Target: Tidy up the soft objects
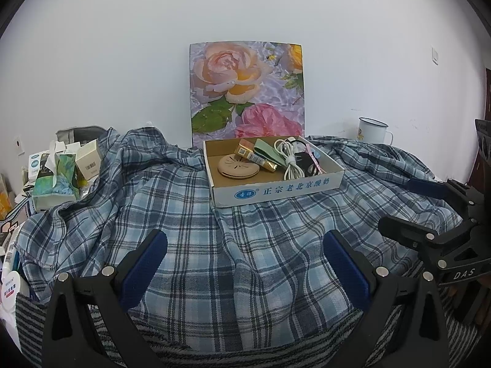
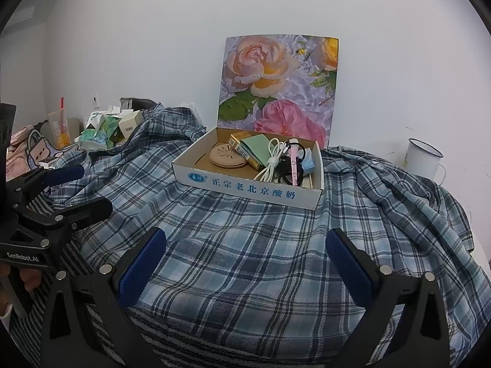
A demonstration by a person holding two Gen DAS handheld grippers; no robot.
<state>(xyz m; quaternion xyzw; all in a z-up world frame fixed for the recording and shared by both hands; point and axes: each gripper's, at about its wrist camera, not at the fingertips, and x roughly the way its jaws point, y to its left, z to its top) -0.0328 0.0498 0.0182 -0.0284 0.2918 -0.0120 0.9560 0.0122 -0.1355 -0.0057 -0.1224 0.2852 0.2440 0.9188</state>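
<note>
Both claws are hanging wide apart, gripping nothing: the left claw [image 1: 245, 263] and the right claw [image 2: 245, 263]. The plaid shirt [image 1: 239, 245] is lying rumpled directly beneath both, with the cardboard box [image 1: 276, 190] sitting on it just ahead.

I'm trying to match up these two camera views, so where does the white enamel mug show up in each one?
Left wrist view: the white enamel mug stands far right, against the wall, behind the plaid cloth.
Right wrist view: the mug is at the right edge, mid-height.
Shared landmark: the cardboard tray left of it.
</note>
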